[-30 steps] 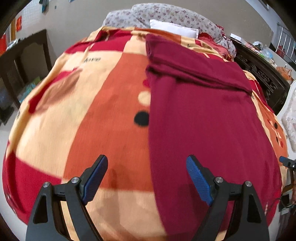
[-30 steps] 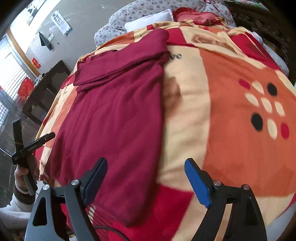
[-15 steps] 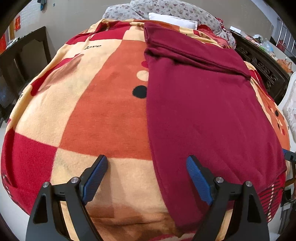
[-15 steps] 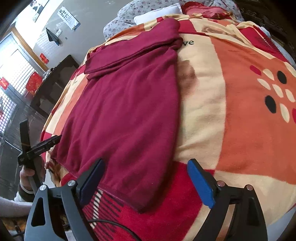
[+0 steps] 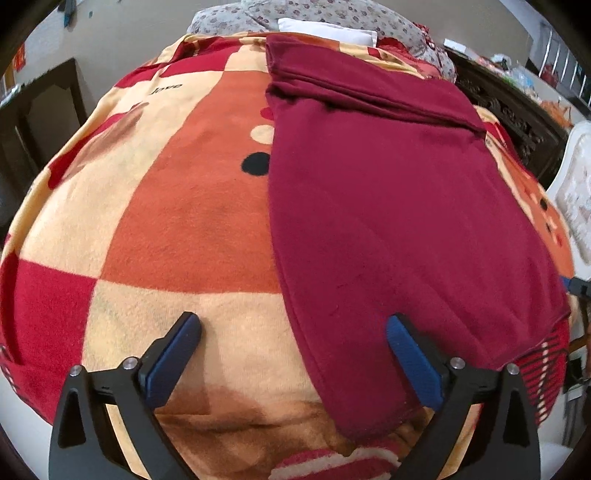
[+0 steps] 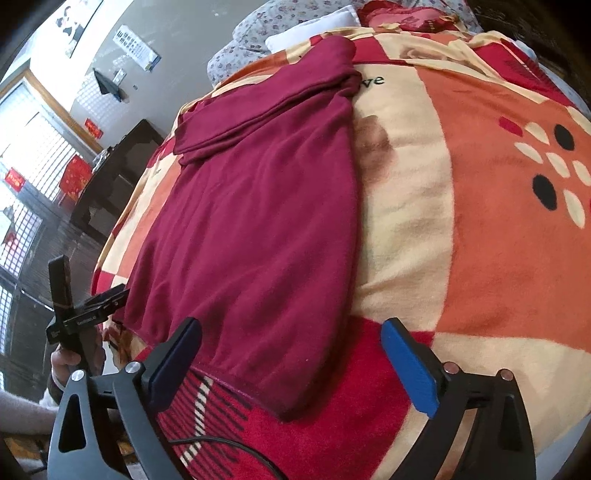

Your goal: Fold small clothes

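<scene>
A dark red garment (image 5: 388, 206) lies flat on a bed covered with an orange, cream and red patterned blanket (image 5: 177, 221); its far end is folded over into a band. My left gripper (image 5: 291, 354) is open and empty, low over the garment's near left corner. My right gripper (image 6: 291, 362) is open and empty, straddling the near right corner of the garment (image 6: 258, 229) at the hem. The left gripper (image 6: 88, 310) also shows at the left edge of the right wrist view, held by a hand.
Pillows (image 5: 325, 29) lie at the head of the bed. A dark wooden cabinet (image 5: 40, 114) stands to the left of the bed and dark carved furniture (image 5: 517, 118) to the right. A black cable (image 6: 229, 443) hangs over the bed's near edge.
Both grippers have pulled back toward the near end of the bed, so the garment's near hem and corners now sit between their open fingers. The garment has not moved.
</scene>
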Motion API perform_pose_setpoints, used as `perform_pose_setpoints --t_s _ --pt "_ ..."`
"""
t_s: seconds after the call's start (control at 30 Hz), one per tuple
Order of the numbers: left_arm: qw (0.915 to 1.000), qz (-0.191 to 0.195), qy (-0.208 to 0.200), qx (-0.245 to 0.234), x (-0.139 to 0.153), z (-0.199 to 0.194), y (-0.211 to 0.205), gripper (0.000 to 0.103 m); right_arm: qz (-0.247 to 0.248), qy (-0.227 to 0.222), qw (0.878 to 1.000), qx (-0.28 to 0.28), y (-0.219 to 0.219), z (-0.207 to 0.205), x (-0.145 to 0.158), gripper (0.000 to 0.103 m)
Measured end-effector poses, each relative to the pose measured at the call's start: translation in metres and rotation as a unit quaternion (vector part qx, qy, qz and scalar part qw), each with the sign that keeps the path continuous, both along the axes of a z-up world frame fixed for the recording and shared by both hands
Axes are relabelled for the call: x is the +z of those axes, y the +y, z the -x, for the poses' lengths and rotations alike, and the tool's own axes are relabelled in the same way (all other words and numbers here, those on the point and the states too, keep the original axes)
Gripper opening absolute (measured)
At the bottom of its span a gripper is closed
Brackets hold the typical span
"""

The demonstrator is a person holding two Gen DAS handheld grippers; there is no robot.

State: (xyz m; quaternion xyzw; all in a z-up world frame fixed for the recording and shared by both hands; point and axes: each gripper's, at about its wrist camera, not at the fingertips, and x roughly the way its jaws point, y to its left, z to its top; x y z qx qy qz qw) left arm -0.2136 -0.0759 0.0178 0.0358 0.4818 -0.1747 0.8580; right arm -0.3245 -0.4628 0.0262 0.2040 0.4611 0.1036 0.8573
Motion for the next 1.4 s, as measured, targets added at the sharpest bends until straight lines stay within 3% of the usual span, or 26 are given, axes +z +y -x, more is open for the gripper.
perform_pose_setpoints --t_s 0.3,0.43,0.5,0.53,0.57,0.6,0.63,0.67,0.7,0.77,0.9,0.97,1.2,1.4 --pt "0.9999 0.000 0.011 0.002 -0.001 -0.004 -0.002 0.103 0.013 0.001 1.000 0.010 0.007 0.000 0.002 0.102" --pt "0.9992 0.030 0.027 -0.007 0.001 -0.004 -0.001 0.103 0.007 -0.010 1.000 0.017 0.010 0.001 0.004 0.103" --pt "0.9980 0.050 0.028 -0.024 0.001 -0.002 -0.001 0.103 -0.001 -0.020 0.999 0.032 0.014 0.002 0.004 0.098" --pt "0.9981 0.047 0.023 -0.032 0.001 0.000 -0.003 0.101 -0.002 -0.022 0.999 0.044 0.018 0.002 0.003 0.083" --pt "0.9983 0.041 0.017 -0.039 0.001 0.001 -0.004 0.092 0.005 -0.017 0.998 0.058 0.024 0.001 0.001 0.064" --pt "0.9983 0.035 0.011 -0.045 0.003 0.002 -0.006 0.071 0.027 -0.013 0.997 0.068 0.031 0.000 -0.001 0.061" --pt "0.9980 0.032 0.010 -0.053 0.005 0.003 -0.007 0.058 0.052 -0.012 0.996 0.073 0.036 -0.001 -0.001 0.058" --pt "0.9971 0.037 0.019 -0.064 0.006 0.001 -0.008 0.034 0.062 -0.014 0.995 0.077 0.039 -0.001 -0.001 0.055" --pt "0.9963 0.044 0.029 -0.067 0.007 -0.001 -0.007 0.023 0.059 -0.015 0.995 0.081 0.040 -0.001 -0.001 0.053" --pt "0.9946 0.061 0.046 -0.070 0.006 -0.007 -0.004 0.018 0.044 -0.019 0.995 0.083 0.039 -0.002 0.000 0.037" --pt "0.9937 0.068 0.048 -0.074 0.010 -0.008 -0.003 0.008 0.023 -0.029 0.995 0.089 0.039 0.000 0.000 0.020" --pt "0.9920 0.083 0.050 -0.082 0.019 -0.012 -0.002 0.008 0.024 -0.035 0.995 0.092 0.043 0.000 0.004 0.019" --pt "0.9878 0.125 0.013 -0.093 0.069 -0.045 -0.004 0.008 -0.009 -0.128 0.987 0.099 0.038 -0.020 0.062 0.018" --pt "0.9861 0.142 -0.028 -0.081 0.112 -0.119 -0.022 0.008 0.005 -0.180 0.982 0.062 0.022 -0.078 0.103 0.018"
